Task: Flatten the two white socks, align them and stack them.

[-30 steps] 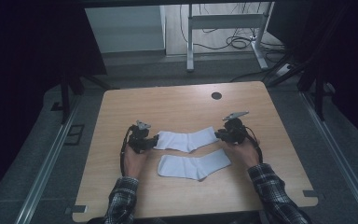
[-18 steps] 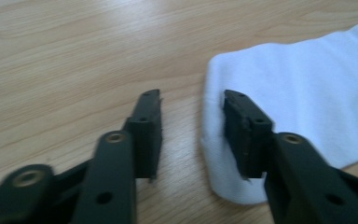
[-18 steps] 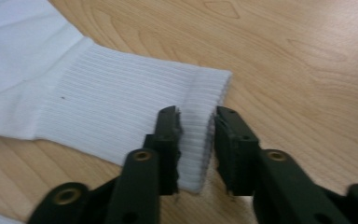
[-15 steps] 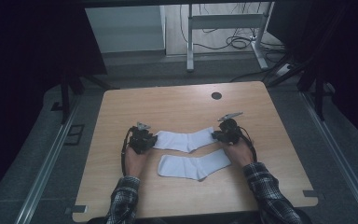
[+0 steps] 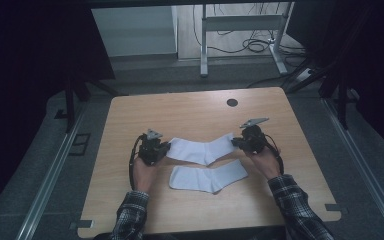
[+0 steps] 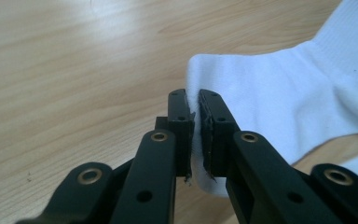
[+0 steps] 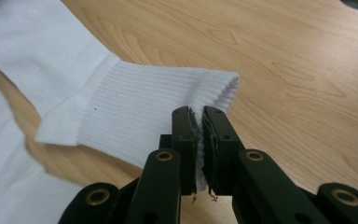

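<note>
Because each end of the far sock (image 5: 202, 150) is pinched at once, the fabric can be moved as one flat piece instead of bunching. At the left, the left gripper (image 5: 164, 148) has its jaws clamped together on the toe end, a thin fold of white knit squeezed between the pads (image 6: 181, 122) in the left gripper view. Toward the middle, the sock lies spread on the wooden table (image 5: 190, 107), bent at the heel, with the near sock (image 5: 207, 177) lying just beside it, closer to the person and untouched. At the right, the right gripper (image 5: 236, 142) is closed on the ribbed cuff (image 7: 168, 100) near its opening, so I judge the pair is being readied to lay one sock over the other.
</note>
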`<state>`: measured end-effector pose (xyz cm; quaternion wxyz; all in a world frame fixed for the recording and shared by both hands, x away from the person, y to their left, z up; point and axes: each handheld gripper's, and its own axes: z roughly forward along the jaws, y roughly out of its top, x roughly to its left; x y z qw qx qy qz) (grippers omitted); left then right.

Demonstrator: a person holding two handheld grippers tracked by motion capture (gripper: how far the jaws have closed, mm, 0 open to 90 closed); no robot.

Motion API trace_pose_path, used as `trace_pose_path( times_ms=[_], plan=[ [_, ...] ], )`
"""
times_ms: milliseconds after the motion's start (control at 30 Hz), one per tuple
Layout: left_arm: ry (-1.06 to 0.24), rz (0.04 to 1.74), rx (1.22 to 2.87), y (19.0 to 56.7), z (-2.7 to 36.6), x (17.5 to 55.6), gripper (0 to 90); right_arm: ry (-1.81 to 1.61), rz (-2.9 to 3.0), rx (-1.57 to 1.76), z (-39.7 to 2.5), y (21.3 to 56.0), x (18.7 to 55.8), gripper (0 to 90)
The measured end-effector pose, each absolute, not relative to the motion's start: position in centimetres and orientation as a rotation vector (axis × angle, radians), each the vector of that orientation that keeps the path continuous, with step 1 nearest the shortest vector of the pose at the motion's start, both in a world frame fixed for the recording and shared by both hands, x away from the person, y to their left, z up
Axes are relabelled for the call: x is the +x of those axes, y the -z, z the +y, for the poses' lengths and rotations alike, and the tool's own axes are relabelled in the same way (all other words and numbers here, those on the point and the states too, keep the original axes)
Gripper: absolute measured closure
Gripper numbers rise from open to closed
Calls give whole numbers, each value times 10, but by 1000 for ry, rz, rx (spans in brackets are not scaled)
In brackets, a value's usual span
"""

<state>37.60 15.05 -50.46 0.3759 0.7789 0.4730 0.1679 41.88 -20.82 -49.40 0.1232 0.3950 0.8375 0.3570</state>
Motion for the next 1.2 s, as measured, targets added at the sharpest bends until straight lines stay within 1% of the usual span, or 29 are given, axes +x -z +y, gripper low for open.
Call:
trace_pose_path(
  times_ms=[200,400,700,800,967,1200],
  plan=[
    [-435,1160,1998,489,148,357,835,-1069,2449,1105,-219,474,401,824],
    [-429,1117,2023,482,144,334,835,-1092,2466,1063,-229,467,380,825],
    [-401,1080,2049,481,140,302,835,-1091,2502,1030,-237,465,354,825],
    [-404,1072,2064,484,138,293,833,-1086,2526,1016,-239,468,345,825],
    [-398,1067,2098,496,133,282,831,-1057,2562,1016,-238,478,342,824],
    [-418,1071,2159,510,127,283,827,-977,2615,1031,-231,495,346,822]
  ],
)
